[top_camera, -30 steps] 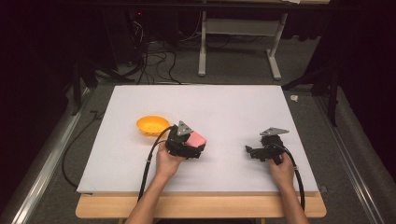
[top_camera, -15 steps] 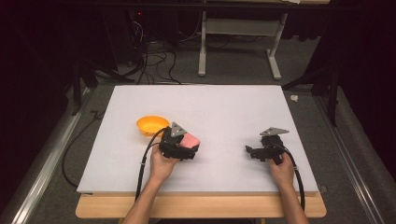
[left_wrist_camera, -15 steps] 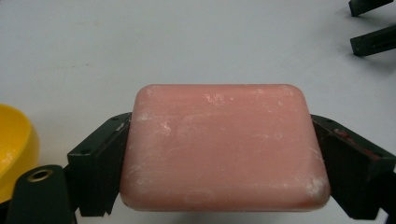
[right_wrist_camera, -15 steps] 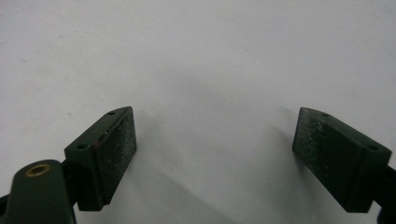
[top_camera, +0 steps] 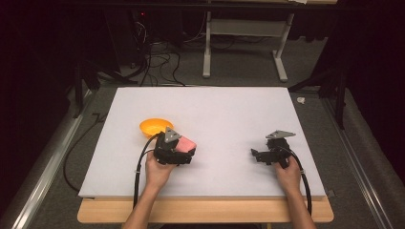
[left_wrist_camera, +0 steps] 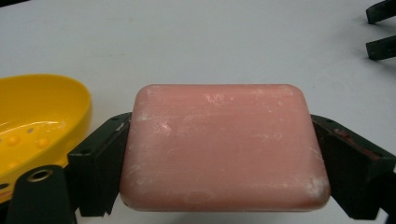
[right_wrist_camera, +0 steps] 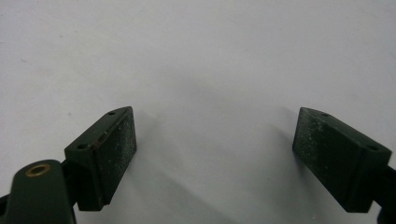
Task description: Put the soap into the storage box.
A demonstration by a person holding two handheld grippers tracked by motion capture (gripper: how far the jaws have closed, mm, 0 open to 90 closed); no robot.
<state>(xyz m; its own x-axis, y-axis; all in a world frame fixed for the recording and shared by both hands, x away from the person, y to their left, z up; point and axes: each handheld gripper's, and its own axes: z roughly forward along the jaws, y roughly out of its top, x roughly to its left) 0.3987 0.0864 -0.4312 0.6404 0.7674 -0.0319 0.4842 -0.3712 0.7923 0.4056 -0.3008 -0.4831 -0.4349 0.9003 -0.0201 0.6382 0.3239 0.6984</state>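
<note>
Person at the near edge of the white rectangular table top (top_camera: 229,109), one gripper in each hand.

Left gripper (top_camera: 184,151): jaws clamped on the two short ends of a pink rounded bar of soap (left_wrist_camera: 223,147), its surface scuffed with pale marks. The bar sits near the table's front-left area, just beside a small yellow plastic soap dish (top_camera: 155,127) with raised bumps inside.

Right gripper (top_camera: 256,154): jaws wide apart, nothing between them, bare white surface beneath. It sits well apart from the left one, toward the front right.
</note>
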